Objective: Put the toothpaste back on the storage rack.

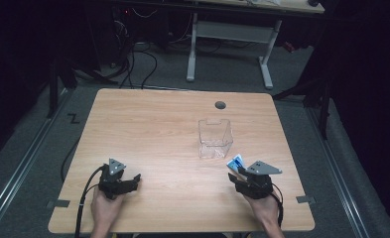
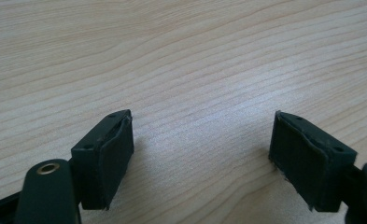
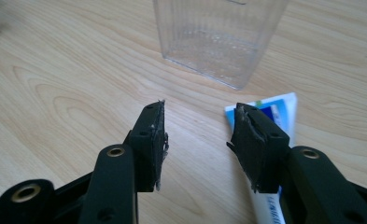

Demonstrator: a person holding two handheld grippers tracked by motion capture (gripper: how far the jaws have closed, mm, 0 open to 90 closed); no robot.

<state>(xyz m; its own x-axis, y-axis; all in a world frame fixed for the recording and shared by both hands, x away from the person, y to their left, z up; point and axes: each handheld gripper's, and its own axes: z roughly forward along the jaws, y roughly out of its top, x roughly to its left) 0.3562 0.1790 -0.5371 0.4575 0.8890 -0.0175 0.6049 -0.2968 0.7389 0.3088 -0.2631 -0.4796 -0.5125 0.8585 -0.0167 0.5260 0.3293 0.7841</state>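
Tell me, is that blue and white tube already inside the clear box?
No, the blue and white tube lies flat on the table, outside the clear box, beside the right hand-held gripper.

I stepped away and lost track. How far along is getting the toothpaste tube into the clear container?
Nothing is done: the clear container is empty. The right gripper is open beside the toothpaste tube, which lies on the table. The left gripper is open, idle. Grasping and placing remain.
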